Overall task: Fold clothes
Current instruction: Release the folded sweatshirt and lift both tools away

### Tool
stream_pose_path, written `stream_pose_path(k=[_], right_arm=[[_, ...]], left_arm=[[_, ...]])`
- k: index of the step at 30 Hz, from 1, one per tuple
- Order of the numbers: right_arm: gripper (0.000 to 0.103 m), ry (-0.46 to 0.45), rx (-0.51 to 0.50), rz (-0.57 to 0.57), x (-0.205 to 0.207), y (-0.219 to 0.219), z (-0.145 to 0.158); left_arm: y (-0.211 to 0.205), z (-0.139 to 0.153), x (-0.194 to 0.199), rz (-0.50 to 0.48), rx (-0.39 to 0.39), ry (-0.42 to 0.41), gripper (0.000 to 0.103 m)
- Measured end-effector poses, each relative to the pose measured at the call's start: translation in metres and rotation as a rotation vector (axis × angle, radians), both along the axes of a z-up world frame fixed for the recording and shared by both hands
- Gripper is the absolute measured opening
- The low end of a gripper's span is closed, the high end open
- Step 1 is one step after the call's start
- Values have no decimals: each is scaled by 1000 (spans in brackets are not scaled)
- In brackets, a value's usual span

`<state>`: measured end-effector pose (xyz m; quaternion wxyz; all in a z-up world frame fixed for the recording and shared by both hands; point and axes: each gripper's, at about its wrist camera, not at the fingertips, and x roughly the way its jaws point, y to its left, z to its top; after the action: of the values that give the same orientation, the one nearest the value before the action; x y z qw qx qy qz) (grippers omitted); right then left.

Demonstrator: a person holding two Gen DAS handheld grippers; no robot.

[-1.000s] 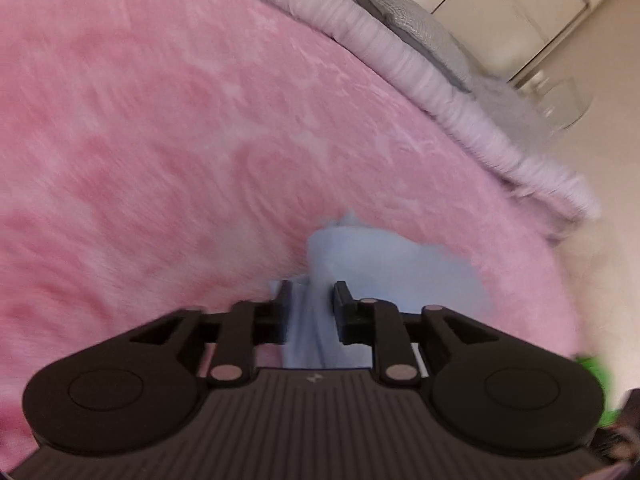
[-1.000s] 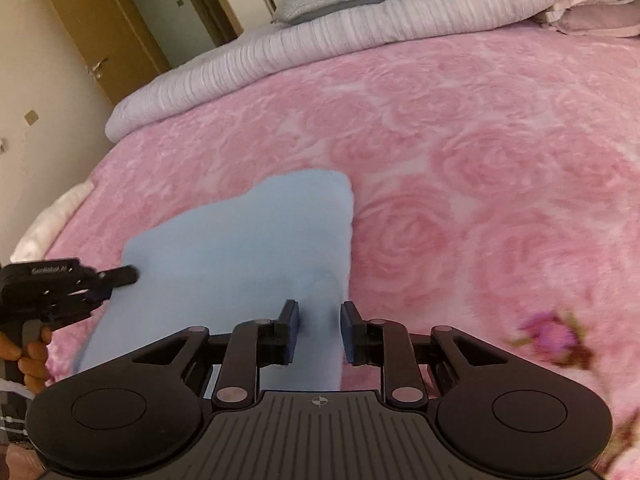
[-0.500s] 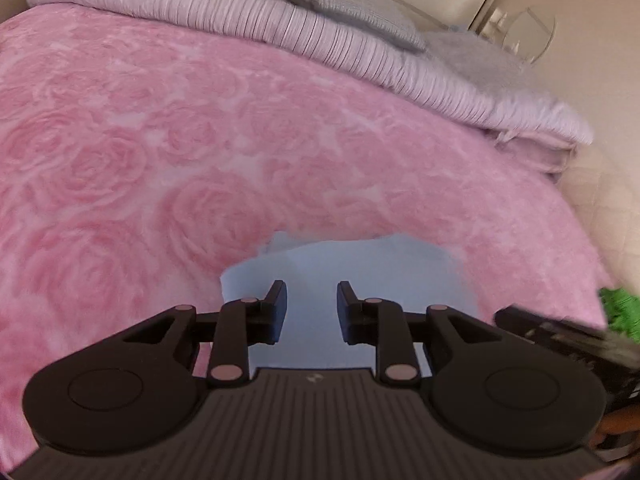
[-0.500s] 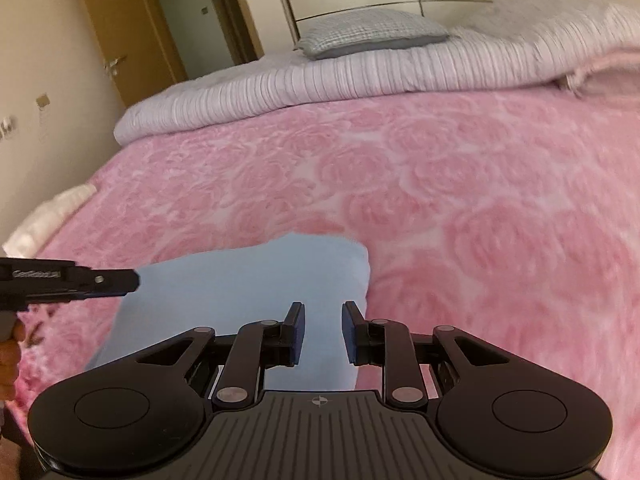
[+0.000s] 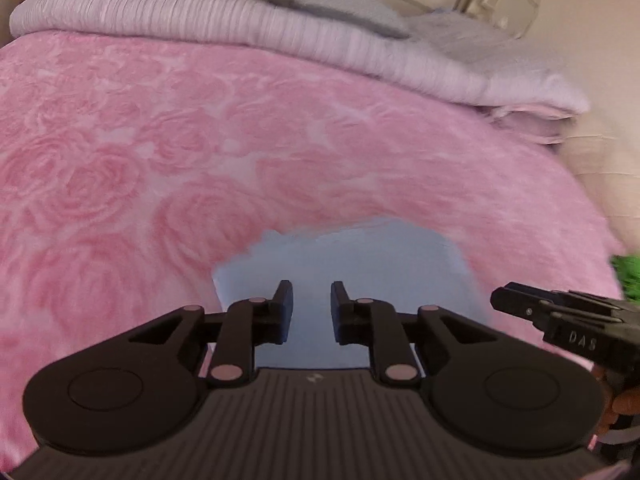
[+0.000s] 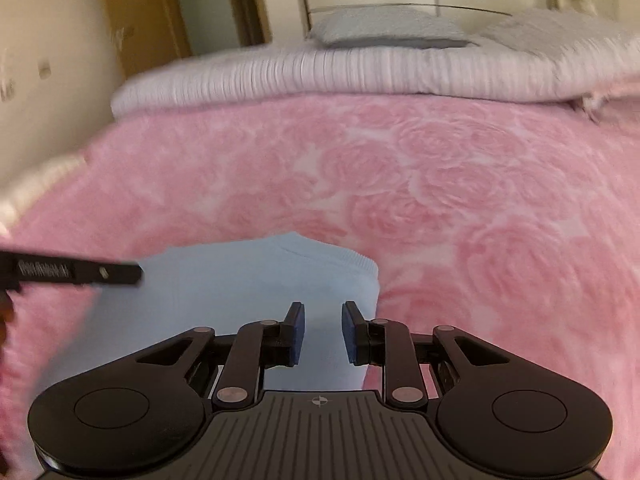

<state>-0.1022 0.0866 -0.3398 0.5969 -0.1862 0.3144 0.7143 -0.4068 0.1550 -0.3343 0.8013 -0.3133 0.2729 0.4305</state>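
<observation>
On the side of your right gripper [image 5: 516, 304], where it enters the left wrist view from the right edge, the raised letters "DAS" can be read; the white lettering along your left gripper [image 6: 134, 274], seen side-on at the left of the right wrist view, is too blurred to read. Each gripper deck carries a small emblem, no words. Your left gripper [image 5: 311, 306] has its jaws narrowly apart with nothing between them; they have just been closing, and the pads press on nothing. Your right gripper [image 6: 323, 332] likewise stands narrowly parted and empty. Both hover above the folded light-blue garment [image 6: 240, 300], which lies flat on the pink rose-patterned blanket [image 5: 200, 152] at the near edge of the bed, its ribbed hem toward the far right corner. At the far end a pale ribbed duvet [image 6: 320, 72] is bunched across the bed, with a grey pillow [image 6: 380, 30] upon it. A green item [image 5: 628, 272] shows at the right edge, beyond your right gripper, unidentifiable. A wooden door [image 6: 136, 20] stands far left. Fingers [image 5: 616, 400] grip the right gripper's handle.
</observation>
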Motion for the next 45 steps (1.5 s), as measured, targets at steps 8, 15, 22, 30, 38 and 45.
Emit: stream_pose_path(k=[8,15,22,30,38,45], right_arm=[[24,9,-97,-59,-20,-91,-8],[30,-55,-77,-175,-45,-105,-4],[33,-88,-96,-196,-56,-146,19],[34,-129,-119,-242,-71,-197,35],[36,-134,-92,-245,-76,-225,41],[36,-125,-79,-232,-75,-225,42]], left_arm=[[-86,-10,-7,-17,-39,33,16],[-116,10,-5,-9,26,66,26],[-160,20,-20,53,25,134,31],[-203,18,-42,97,9,206,33],[-209,-5,-47,117,-32,227,33],[-214,6,-49,138,-4,253,35]])
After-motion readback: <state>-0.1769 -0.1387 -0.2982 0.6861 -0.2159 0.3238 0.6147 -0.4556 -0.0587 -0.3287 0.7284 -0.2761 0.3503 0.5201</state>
